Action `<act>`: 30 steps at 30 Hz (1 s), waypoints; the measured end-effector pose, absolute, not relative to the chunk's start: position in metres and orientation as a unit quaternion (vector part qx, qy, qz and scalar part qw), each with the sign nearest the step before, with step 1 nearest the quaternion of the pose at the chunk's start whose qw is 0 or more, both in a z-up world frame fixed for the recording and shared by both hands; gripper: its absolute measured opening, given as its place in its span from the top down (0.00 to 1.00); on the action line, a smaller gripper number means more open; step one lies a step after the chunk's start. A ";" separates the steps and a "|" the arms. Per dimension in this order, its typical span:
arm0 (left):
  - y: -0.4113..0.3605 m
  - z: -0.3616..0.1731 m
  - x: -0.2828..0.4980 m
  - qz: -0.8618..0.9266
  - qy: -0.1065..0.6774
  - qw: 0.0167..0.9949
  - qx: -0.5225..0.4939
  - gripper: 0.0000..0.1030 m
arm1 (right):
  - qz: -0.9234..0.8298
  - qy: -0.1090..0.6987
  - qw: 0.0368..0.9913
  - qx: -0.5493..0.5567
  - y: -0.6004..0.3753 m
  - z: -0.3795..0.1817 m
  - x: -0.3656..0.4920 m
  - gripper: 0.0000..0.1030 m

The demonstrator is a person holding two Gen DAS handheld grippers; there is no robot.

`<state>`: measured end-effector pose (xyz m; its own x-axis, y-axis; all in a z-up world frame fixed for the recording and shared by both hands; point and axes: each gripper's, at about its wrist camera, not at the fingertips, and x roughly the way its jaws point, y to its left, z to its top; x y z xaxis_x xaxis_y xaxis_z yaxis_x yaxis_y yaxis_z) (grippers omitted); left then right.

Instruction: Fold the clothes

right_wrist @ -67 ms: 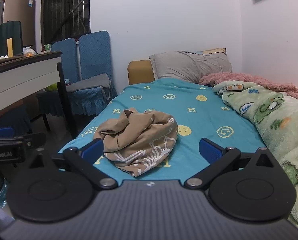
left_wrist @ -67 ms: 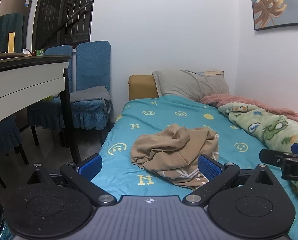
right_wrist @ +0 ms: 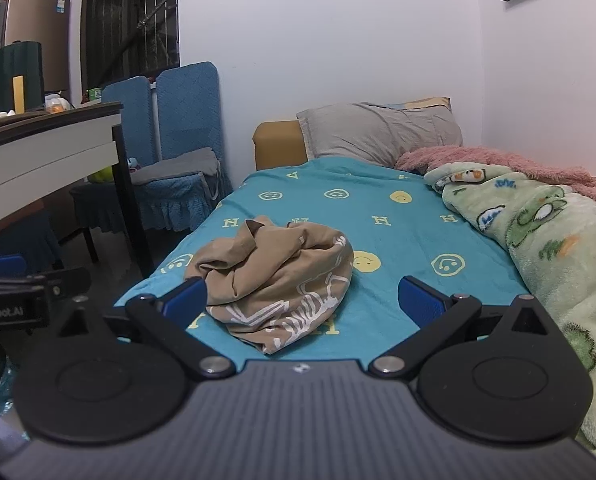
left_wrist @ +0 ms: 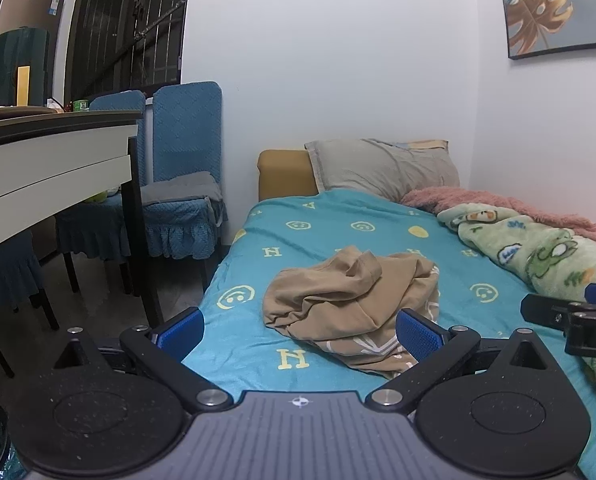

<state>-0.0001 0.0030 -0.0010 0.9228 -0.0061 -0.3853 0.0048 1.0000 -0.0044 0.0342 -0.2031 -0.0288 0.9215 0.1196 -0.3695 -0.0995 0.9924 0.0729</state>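
Teal cloth with yellow smiley faces covered the bed point(left_wrist: 338, 216), the biggest thing in the room. A green frog blanket point(right_wrist: 558, 240) lay bunched along the wall side, and a grey pillow point(left_wrist: 378, 168) sat at the far end. A tan shirt point(left_wrist: 350, 304) lay crumpled in a heap on the sheet near the foot. The left gripper point(left_wrist: 300, 330) and the right gripper point(right_wrist: 302, 300) hung near it, both with blue pads spread wide and holding nothing.
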 end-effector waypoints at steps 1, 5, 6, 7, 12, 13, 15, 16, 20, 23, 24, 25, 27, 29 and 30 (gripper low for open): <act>0.004 -0.001 0.000 -0.003 0.196 0.981 -0.002 0.00 | 0.055 0.189 0.980 0.023 -0.202 -0.029 0.034 0.00; 0.010 -0.003 0.000 -0.006 0.196 0.980 -0.004 0.00 | 0.054 0.193 0.979 0.029 -0.205 -0.030 0.036 0.00; 0.011 -0.004 0.000 -0.007 0.196 0.980 -0.005 0.00 | 0.053 0.194 0.979 0.031 -0.206 -0.030 0.036 0.00; 0.013 -0.004 0.000 -0.007 0.196 0.980 -0.006 0.00 | 0.052 0.194 0.979 0.031 -0.207 -0.029 0.036 0.00; 0.018 -0.008 -0.009 -0.005 0.198 0.980 -0.004 0.00 | 0.049 0.196 0.979 0.035 -0.211 -0.030 0.036 0.00; 0.021 -0.008 -0.011 -0.005 0.198 0.980 -0.005 0.00 | 0.049 0.196 0.979 0.036 -0.210 -0.030 0.036 0.00; 0.018 -0.008 -0.009 -0.006 0.200 0.980 -0.005 0.00 | 0.049 0.197 0.978 0.039 -0.210 -0.030 0.036 0.00; 0.019 -0.009 -0.008 -0.009 0.203 0.979 -0.008 0.00 | 0.049 0.198 0.978 0.040 -0.209 -0.030 0.036 0.00; 0.025 -0.012 -0.009 -0.016 0.211 0.977 -0.022 0.00 | 0.051 0.200 0.977 0.048 -0.212 -0.030 0.038 0.00; 0.026 -0.012 -0.005 -0.013 0.216 0.976 -0.021 0.00 | 0.052 0.201 0.977 0.053 -0.213 -0.030 0.038 0.00; 0.024 -0.013 -0.004 -0.013 0.217 0.976 -0.021 0.00 | 0.052 0.201 0.977 0.055 -0.213 -0.030 0.039 0.00; 0.023 -0.013 -0.003 -0.012 0.217 0.976 -0.022 0.00 | 0.052 0.202 0.977 0.056 -0.214 -0.030 0.039 0.00; 0.021 -0.013 -0.001 -0.010 0.219 0.975 -0.021 0.00 | 0.053 0.202 0.976 0.058 -0.215 -0.030 0.039 0.00; 0.021 -0.013 -0.001 -0.009 0.221 0.975 -0.019 0.00 | 0.053 0.203 0.976 0.061 -0.216 -0.030 0.039 0.00; 0.021 -0.013 -0.001 -0.008 0.221 0.975 -0.018 0.00 | 0.052 0.202 0.976 0.062 -0.216 -0.030 0.039 0.00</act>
<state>-0.0006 0.0208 -0.0129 0.9019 -0.0234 -0.4314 0.0072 0.9992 -0.0391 0.0390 -0.2162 -0.0300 0.9128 0.1273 -0.3882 -0.0775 0.9869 0.1414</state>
